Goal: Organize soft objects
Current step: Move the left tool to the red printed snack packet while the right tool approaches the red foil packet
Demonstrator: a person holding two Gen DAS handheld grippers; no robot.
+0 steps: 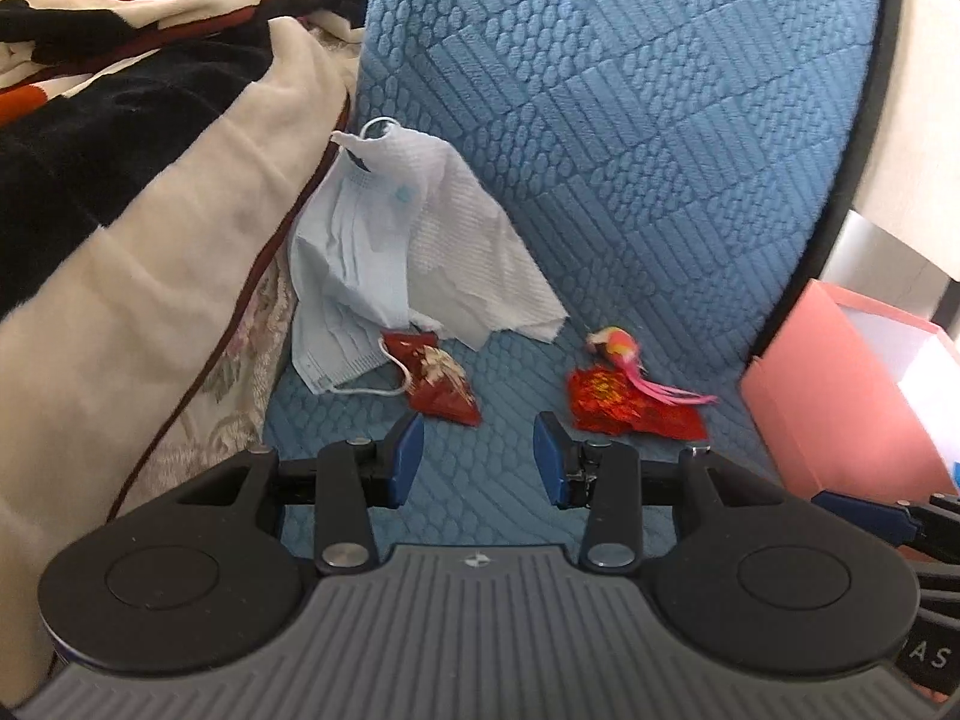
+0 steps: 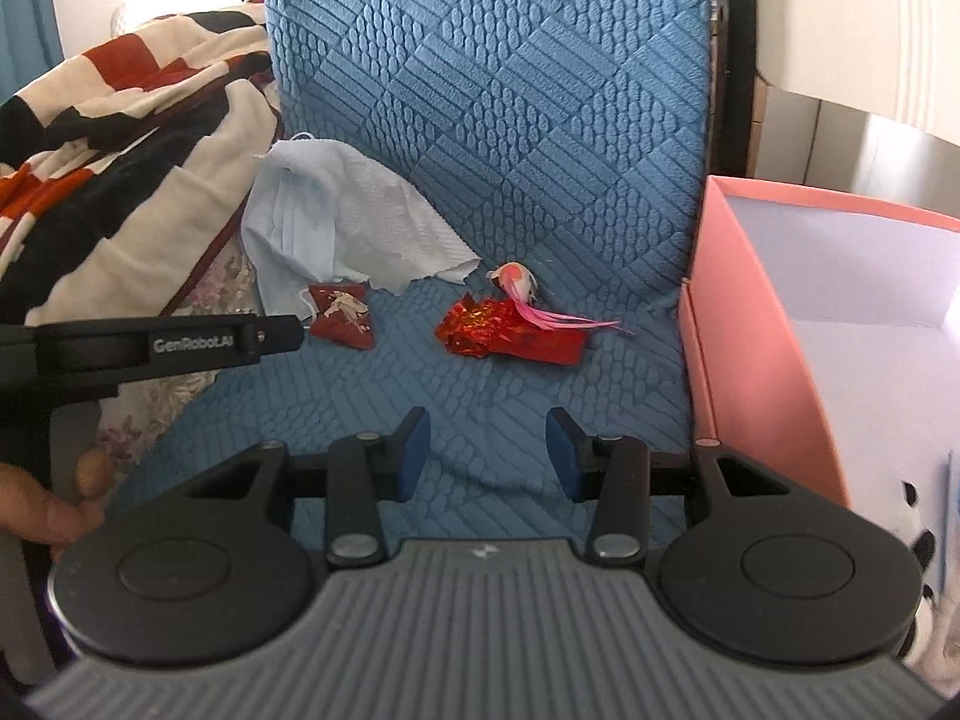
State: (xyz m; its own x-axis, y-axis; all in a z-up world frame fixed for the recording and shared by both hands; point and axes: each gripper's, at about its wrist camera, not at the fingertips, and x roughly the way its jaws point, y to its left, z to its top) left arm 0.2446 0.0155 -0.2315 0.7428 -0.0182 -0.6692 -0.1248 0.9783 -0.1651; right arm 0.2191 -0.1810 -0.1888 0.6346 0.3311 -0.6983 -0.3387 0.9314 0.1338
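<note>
Now both claws hover empty over the blue cushion (image 1: 600, 120)

Left claw (image 1: 478, 457) and right claw (image 2: 487, 453) stand half open; face mask (image 1: 342, 264) and tissue (image 1: 480, 258) lie at left edge; red pouch (image 1: 441, 384) and foil wrapper (image 2: 510, 333) lie mid-seat; pink box (image 2: 750, 312) at right edge.

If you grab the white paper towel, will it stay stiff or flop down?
The paper towel would probably flop: it already lies crumpled and draped. It looks thin, so likely very light. It partly covers the face mask, so that might get tugged too.
</note>
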